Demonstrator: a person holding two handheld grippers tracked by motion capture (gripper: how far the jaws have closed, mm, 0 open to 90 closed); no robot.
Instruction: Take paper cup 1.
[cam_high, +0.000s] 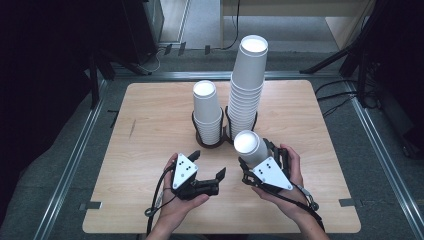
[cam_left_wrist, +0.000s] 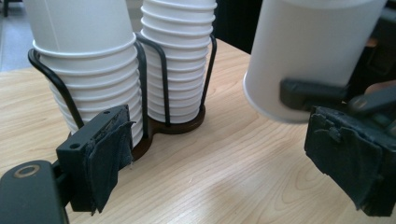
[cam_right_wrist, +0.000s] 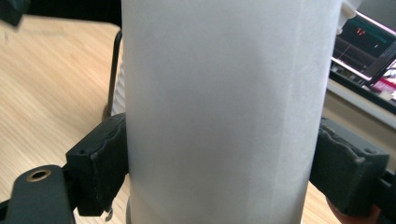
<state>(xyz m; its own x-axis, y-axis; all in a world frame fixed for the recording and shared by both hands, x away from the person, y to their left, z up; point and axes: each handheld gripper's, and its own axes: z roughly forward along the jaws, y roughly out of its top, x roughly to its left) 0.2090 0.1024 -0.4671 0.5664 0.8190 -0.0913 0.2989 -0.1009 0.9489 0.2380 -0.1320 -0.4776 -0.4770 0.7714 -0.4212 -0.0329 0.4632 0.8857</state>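
I count two stacks of white paper cups standing upside down in one black wire double-ring holder (cam_high: 224, 136) near the middle of the light wooden bench (cam_high: 150, 125): a short stack of white paper cups (cam_high: 207, 111) on the left and a tall stack of white paper cups (cam_high: 247, 85) on the right, just beside each other. I cannot count the cups in each stack exactly. There is one more, a single white paper cup (cam_high: 250, 145), off the stacks, near side of the holder and a little right of it.

I have two tools in play. My right hand-held gripper (cam_high: 260, 161) is clenched on that single cup; in the right gripper view its black padded jaws press the cup's wall from both sides, with the cup (cam_right_wrist: 224, 112) upright between them, bottom up. My left hand-held gripper (cam_high: 206, 165) sits left of the held cup, near it but apart, released, with nothing between its jaws; it points toward the holder's base (cam_left_wrist: 173, 126).
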